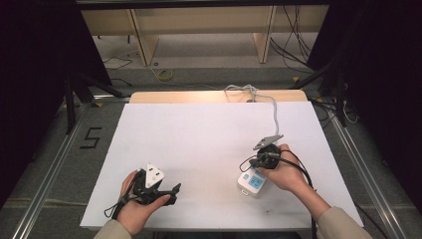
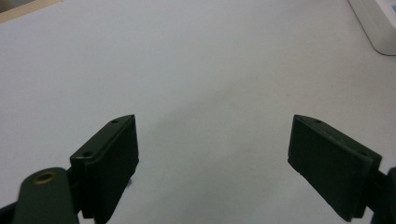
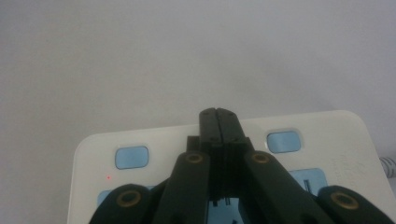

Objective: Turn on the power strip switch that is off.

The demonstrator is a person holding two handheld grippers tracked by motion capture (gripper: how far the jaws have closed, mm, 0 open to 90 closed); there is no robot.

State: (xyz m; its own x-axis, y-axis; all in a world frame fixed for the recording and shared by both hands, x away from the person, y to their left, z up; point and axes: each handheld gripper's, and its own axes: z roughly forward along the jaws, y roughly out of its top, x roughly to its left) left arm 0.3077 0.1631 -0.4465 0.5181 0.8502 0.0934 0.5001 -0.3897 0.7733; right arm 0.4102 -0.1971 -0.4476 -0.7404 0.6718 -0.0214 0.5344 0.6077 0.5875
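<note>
A white power strip (image 1: 252,185) with pale blue sockets lies near the front right of the white table (image 1: 199,139). My right gripper (image 1: 253,166) is over its far end. In the right gripper view this gripper (image 3: 219,115) is shut with nothing between the jaws, its tips over the strip (image 3: 327,133) between two blue buttons (image 3: 131,157) (image 3: 283,141). I cannot tell if the tips touch it. A small red light (image 3: 108,177) glows on the strip. My left gripper (image 1: 173,194) rests at the front left, open wide (image 2: 215,125) and empty over bare table.
The strip's grey cable (image 1: 274,113) runs from behind the right hand to the table's far edge, where it lies coiled. A corner of the strip (image 2: 379,25) shows at the top right of the left gripper view. Dark curtains and floor cables surround the table.
</note>
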